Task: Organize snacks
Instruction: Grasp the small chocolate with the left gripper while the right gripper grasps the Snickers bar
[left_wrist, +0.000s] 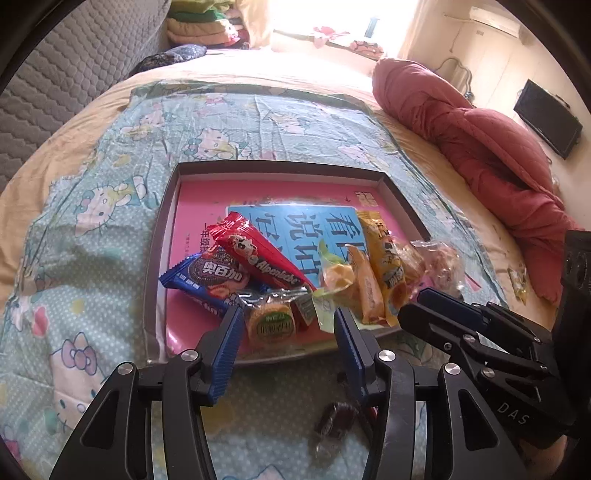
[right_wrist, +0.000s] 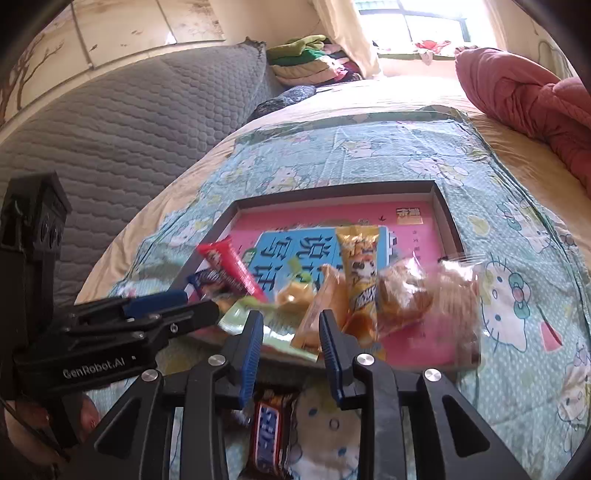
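A shallow grey box (left_wrist: 166, 206) (right_wrist: 448, 218) with a pink book inside lies on the bed and holds several snacks: a blue cookie pack (left_wrist: 201, 278), a red Alpenliebe stick (left_wrist: 258, 254) (right_wrist: 231, 267), a round biscuit pack (left_wrist: 271, 325), a yellow bar (left_wrist: 382, 254) (right_wrist: 360, 273) and clear-wrapped pastries (left_wrist: 439, 260) (right_wrist: 458, 291). My left gripper (left_wrist: 286, 330) is open and empty at the box's near edge. My right gripper (right_wrist: 290, 334) (left_wrist: 417, 306) is open and empty, just right of the left one. A Snickers bar (right_wrist: 267, 432) (left_wrist: 334, 419) lies on the blanket under both grippers.
The box sits on a Hello Kitty blanket (left_wrist: 92, 206) (right_wrist: 517, 280). A red quilt (left_wrist: 480, 136) (right_wrist: 524, 99) is bunched at the right. A grey padded headboard (right_wrist: 129, 122) runs along the left. A small wrapped candy (left_wrist: 519, 282) lies by the quilt.
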